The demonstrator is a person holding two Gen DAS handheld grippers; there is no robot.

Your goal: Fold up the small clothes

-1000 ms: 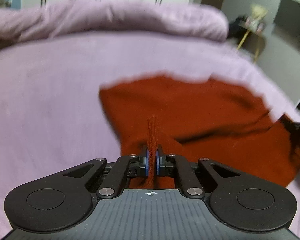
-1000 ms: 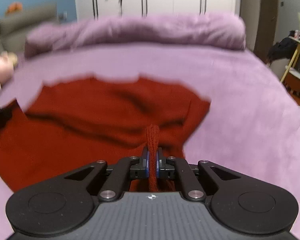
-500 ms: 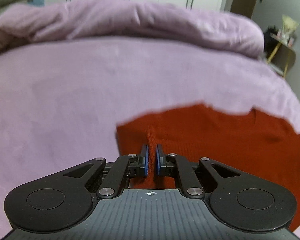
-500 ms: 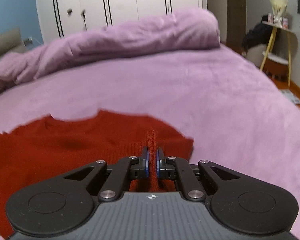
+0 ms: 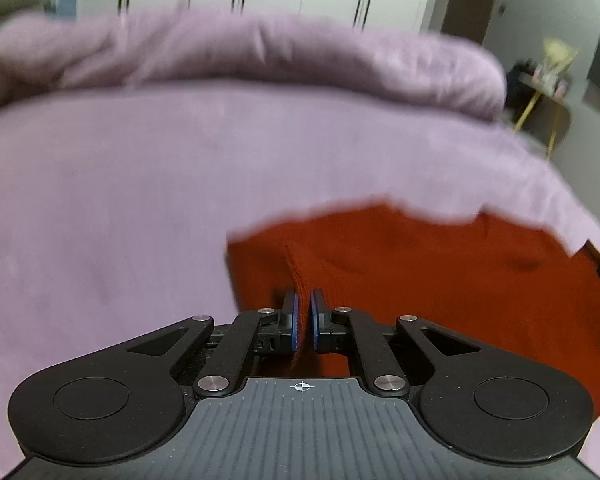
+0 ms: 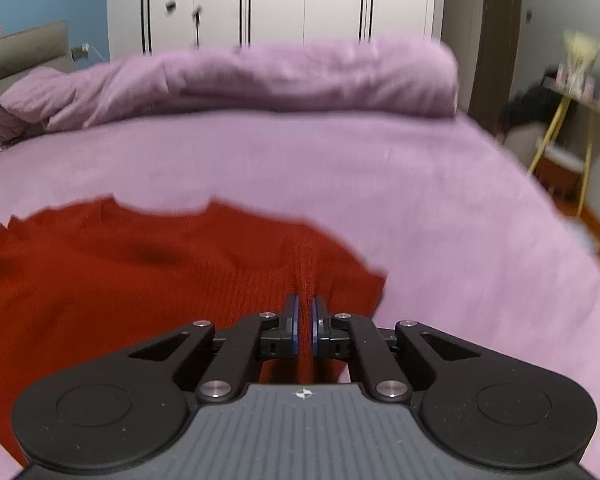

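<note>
We have the bed [image 5: 140,208] spread wide under us, and on its near part lies the red jumper [image 5: 440,264], flat, with its long axis running across from one of our hands to the other. In the left view it stretches away to the right of the left gripper [image 5: 303,312]; in the right view the jumper [image 6: 120,272] stretches away to the left of the right gripper [image 6: 305,312]. So we hold its two near corners, one each, neither hand nearer to the cloth than the other. Both grippers are clenched on a ridge of the knit. We judge the coming fold carries this near edge forward, over the body, toward the far edge.
</note>
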